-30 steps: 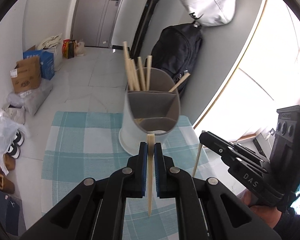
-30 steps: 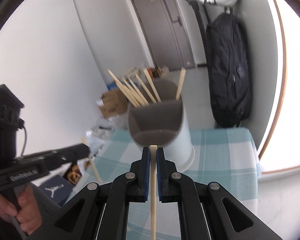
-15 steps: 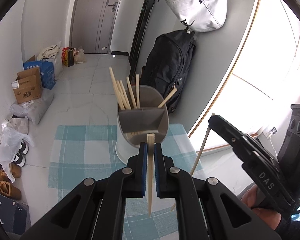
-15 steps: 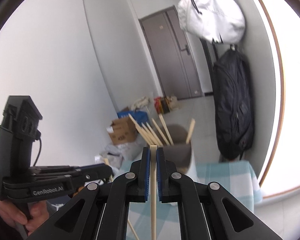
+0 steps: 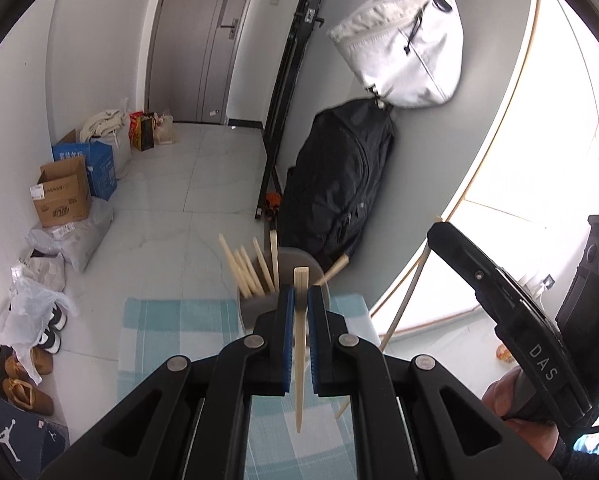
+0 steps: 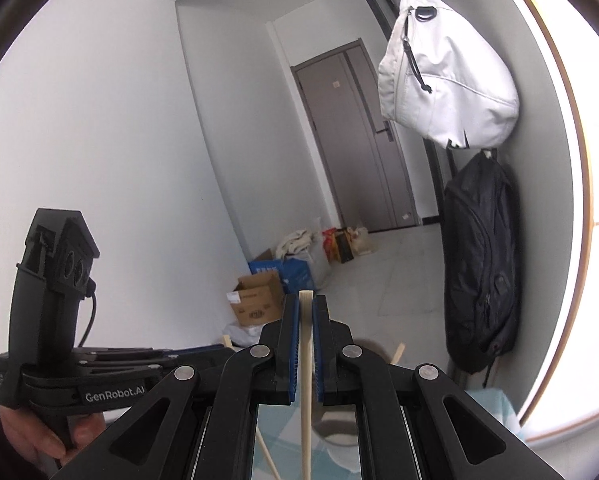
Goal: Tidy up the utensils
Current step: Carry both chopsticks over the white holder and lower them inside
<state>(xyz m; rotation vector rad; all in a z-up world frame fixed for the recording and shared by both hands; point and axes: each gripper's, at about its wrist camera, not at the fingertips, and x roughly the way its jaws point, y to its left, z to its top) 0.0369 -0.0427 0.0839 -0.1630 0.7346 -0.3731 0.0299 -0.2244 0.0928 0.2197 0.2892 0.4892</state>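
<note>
Left gripper [image 5: 298,312] and right gripper [image 6: 306,320] each pinch one chopstick [image 5: 299,344], jaws nearly closed. Holder [image 5: 259,306] just beyond left jaws already has several chopsticks; these two remain.

— What's sitting ahead of the left gripper [image 5: 298,322]?
— The utensil holder [image 5: 285,304], standing on the cloth [image 5: 179,332] just beyond its jaws, with chopsticks [image 5: 247,268] leaning inside it.
— And to the right?
— The right gripper [image 5: 435,236] is hanging well off that side, with the backpack [image 5: 335,200] standing behind the holder.
</note>
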